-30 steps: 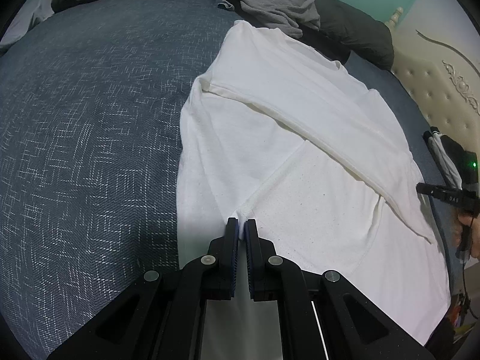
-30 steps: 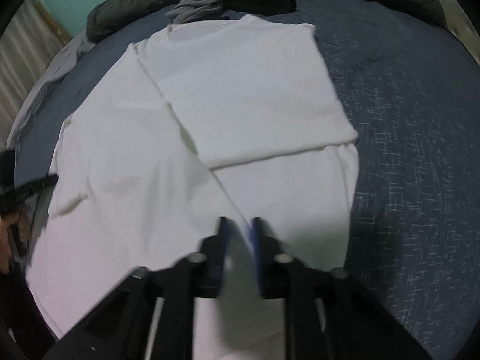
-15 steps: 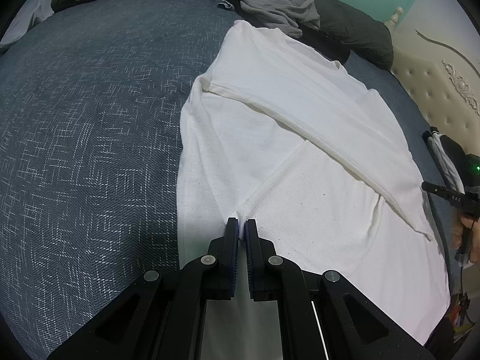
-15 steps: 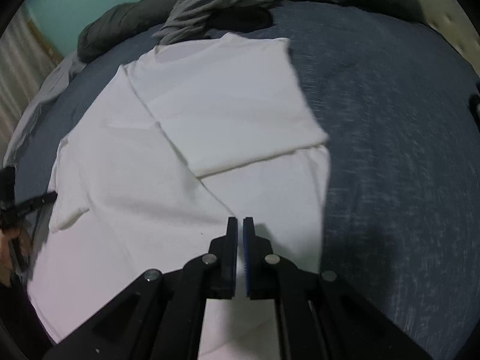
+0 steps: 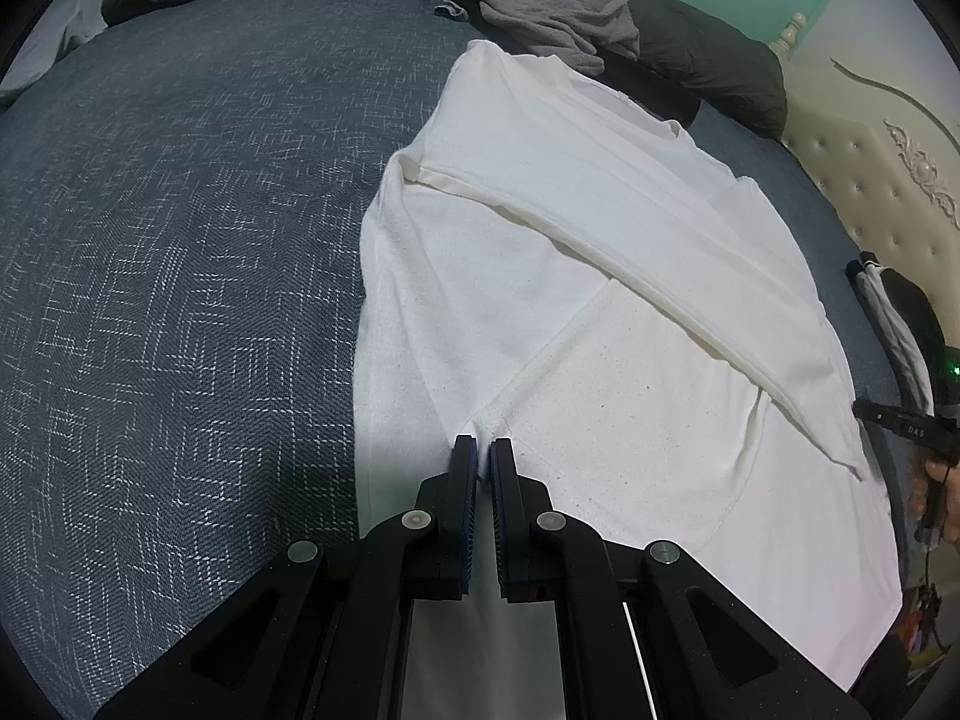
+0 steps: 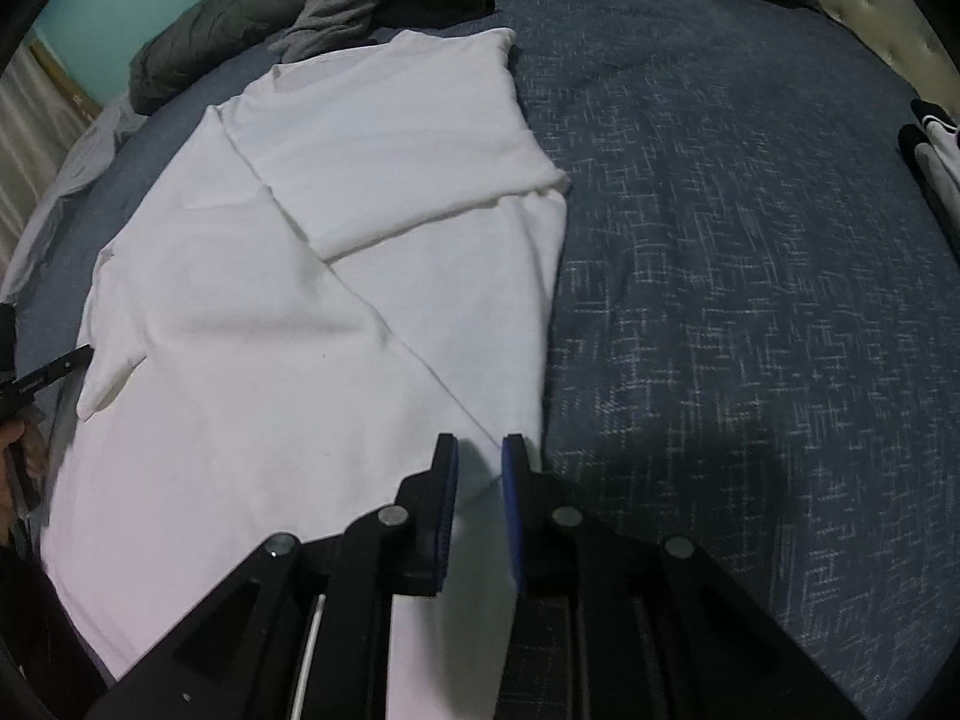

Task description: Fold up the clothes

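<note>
White shirt [image 6: 288, 312] unmoved, right tongs [image 6: 480, 450] now opening, shifted right

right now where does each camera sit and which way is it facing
Left wrist: on the left gripper, angled down at the white shirt; its shut fingers pinch the hem.
Right wrist: on the right gripper, angled down at the shirt's edge and the blue bedspread; jaws opening over fabric.
Shared: the shirt, the bedspread, the grey clothes.

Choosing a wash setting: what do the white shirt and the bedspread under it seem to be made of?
White shirt: probably cotton jersey, matte, with soft, limp folds, stitched seams and faint specks. Bedspread: likely a woven, slightly coarse textile, dark blue with pale crosshatch threads showing. The exact fibres cannot be told.
</note>
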{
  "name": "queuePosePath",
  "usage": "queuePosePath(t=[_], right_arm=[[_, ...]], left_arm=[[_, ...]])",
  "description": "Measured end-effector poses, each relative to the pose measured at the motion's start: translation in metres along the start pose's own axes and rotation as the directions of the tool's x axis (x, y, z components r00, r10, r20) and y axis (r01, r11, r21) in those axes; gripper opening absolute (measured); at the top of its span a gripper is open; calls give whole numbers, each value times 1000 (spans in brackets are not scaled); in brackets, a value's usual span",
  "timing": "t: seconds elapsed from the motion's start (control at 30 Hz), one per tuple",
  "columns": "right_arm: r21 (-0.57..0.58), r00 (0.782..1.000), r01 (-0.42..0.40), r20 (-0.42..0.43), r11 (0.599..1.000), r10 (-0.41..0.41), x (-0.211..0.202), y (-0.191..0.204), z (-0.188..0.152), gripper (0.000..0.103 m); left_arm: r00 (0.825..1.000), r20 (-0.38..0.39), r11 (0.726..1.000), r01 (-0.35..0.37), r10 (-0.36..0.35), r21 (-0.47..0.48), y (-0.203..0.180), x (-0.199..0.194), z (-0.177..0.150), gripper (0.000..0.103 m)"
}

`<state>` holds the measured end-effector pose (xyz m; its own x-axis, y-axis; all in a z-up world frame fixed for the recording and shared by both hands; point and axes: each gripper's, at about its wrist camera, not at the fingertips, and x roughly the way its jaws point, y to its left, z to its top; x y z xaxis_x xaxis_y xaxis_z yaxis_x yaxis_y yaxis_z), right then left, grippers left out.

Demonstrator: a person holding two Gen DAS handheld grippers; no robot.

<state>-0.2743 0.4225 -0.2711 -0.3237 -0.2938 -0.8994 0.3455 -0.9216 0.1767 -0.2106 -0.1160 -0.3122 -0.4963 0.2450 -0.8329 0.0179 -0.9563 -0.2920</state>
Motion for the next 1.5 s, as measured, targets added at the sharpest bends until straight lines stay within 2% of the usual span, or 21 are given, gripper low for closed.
queuePosePath(t=[0.07, 0.17, 0.57, 0.6, 0.63, 0.67, 0.73, 0.9, 0.93, 0.97, 1.03, 1.5], right_arm=[[-11, 1000, -10, 5, 1000, 10, 0, 0, -3, 12], [-23, 1000, -12, 2, 1000, 12, 1, 1, -8, 3], [24, 997, 4, 73, 1000, -6, -24, -18, -11, 1], [32, 998, 1, 63, 999, -3, -20, -14, -8, 2], [38, 999, -1, 52, 999, -1, -15, -10, -4, 8], [35, 999, 4, 39, 999, -5, -14, -9, -1, 21], [8, 1000, -1, 24, 1000, 1, -5, 3, 2, 32], [-28, 999, 38, -13, 999, -38, 8, 10, 0, 32], [-31, 999, 38, -10, 999, -38, 8, 11, 0, 31], [-35, 999, 37, -5, 999, -37, 6, 11, 0, 20], [-55, 999, 44, 5, 998, -44, 2, 13, -2, 7], [-57, 997, 65, 38, 996, -63, -14, 12, -9, 4]], left_arm=[[1000, 0, 1000, 0, 0, 0, 0, 0, -1, 5], [1000, 0, 1000, 1, -1, 1, 1, 0, 0, 5], [1000, 2, 1000, -5, 5, -4, -3, 0, -1, 5], [1000, 2, 1000, -5, 5, -4, -3, 0, -1, 5], [1000, 2, 1000, -5, 5, -4, -3, -1, -1, 5], [1000, 2, 1000, -5, 5, -5, -3, -1, -1, 5], [1000, 1, 1000, -4, 4, -5, -3, -1, -1, 5], [1000, 0, 1000, -5, 5, -4, -3, -1, -1, 5], [1000, 0, 1000, -3, 3, -4, -2, -1, -1, 5], [1000, 0, 1000, -2, 2, -5, -2, -1, -1, 5], [1000, -1, 1000, -2, 2, -6, -2, 0, 0, 5], [1000, 0, 1000, -1, 1, -6, 0, -1, 0, 5]])
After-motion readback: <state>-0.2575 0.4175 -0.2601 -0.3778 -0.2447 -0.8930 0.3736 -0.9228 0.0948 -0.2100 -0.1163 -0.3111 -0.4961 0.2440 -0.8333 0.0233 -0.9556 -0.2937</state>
